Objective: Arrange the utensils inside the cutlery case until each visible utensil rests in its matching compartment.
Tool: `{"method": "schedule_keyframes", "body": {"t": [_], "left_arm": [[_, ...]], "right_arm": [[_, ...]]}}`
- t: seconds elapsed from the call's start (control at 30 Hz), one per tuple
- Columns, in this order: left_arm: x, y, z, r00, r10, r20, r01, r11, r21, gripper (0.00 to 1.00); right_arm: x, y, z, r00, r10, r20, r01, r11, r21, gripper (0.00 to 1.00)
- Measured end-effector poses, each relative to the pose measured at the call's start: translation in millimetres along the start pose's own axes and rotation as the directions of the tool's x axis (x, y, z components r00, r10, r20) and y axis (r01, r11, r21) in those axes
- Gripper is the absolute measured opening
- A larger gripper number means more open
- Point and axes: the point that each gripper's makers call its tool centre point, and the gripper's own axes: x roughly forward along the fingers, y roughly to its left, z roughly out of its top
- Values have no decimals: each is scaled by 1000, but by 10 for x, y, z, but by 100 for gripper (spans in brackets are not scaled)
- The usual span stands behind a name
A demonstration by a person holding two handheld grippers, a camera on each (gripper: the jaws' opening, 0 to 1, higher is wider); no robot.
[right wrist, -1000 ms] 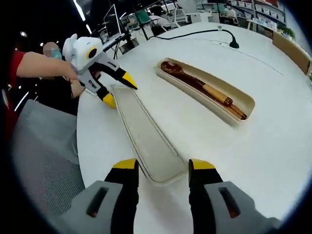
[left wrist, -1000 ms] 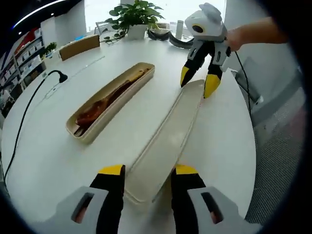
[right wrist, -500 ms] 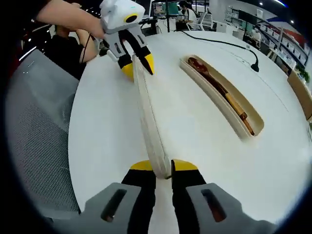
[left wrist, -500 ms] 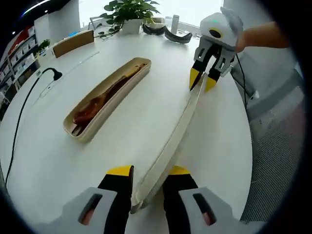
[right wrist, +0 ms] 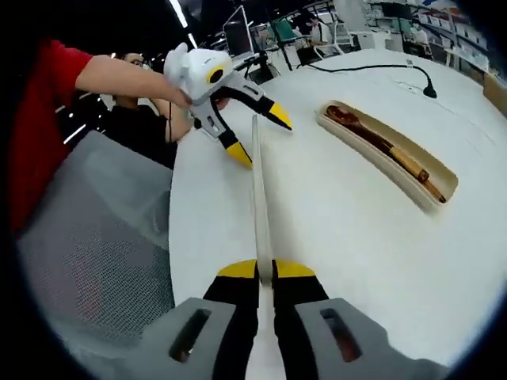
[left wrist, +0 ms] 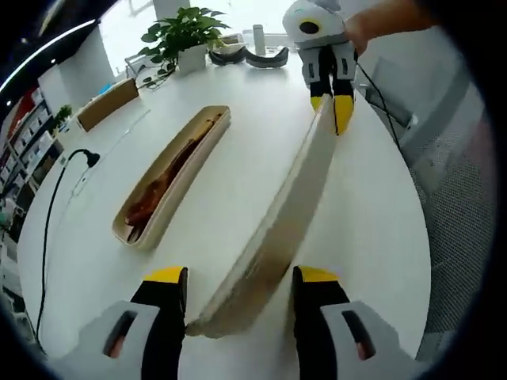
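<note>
The long beige case lid [left wrist: 285, 214] stands tilted on its edge across the white table [left wrist: 238, 103]. My right gripper [left wrist: 330, 111] is shut on its far end. My left gripper [left wrist: 242, 277] is open, its jaws spread on either side of the lid's near end. In the right gripper view my right gripper [right wrist: 265, 271] pinches the lid [right wrist: 259, 190], and my left gripper [right wrist: 260, 138] straddles the other end with its jaws apart. The case base [left wrist: 170, 174] lies to the side with brown wooden utensils inside [right wrist: 388, 154].
A potted plant [left wrist: 182, 32] and dark objects [left wrist: 245, 55] stand at the table's far edge. A black cable with a plug [left wrist: 87, 158] runs along the left. A grey mesh chair [right wrist: 95, 237] stands beside the table. A red sleeve [right wrist: 40, 119] shows behind.
The lid, flat on the table a second ago, now stands on its edge. My right jaws have shut on it. My left jaws closed in, then spread wide again.
</note>
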Motion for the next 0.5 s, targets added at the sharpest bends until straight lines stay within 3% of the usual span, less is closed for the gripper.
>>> {"method": "schedule_keyframes", "body": {"t": [0.03,0.07,0.13,0.23,0.3,0.37,0.47,0.5], "left_arm": [[-2,1,19,1000,10,12,-10,1000,19,66],[1,-17,61,999,8,37,-10,998,58,67],[2,-103,55,999,-24,29,21,995,94,64],[15,-156,97,998,-44,36,38,989,145,63],[27,-209,138,998,-61,33,53,979,195,62],[40,-238,177,997,-65,32,55,970,238,61],[58,-242,193,997,-67,27,58,967,247,59],[62,-239,184,997,-72,21,64,965,253,56]], "right_arm": [[-3,59,15,999,47,21,-48,997,60,2],[-17,49,1,999,48,17,-49,995,92,2],[-41,71,-46,996,84,-6,-83,986,145,2],[-50,149,-72,988,152,-40,-145,980,133,1],[-66,123,-11,987,155,-36,-147,976,162,1],[-94,164,28,980,195,-52,-177,955,237,1],[-109,146,80,977,206,-53,-191,959,209,1],[-112,88,101,981,186,-49,-166,948,271,2]]}}
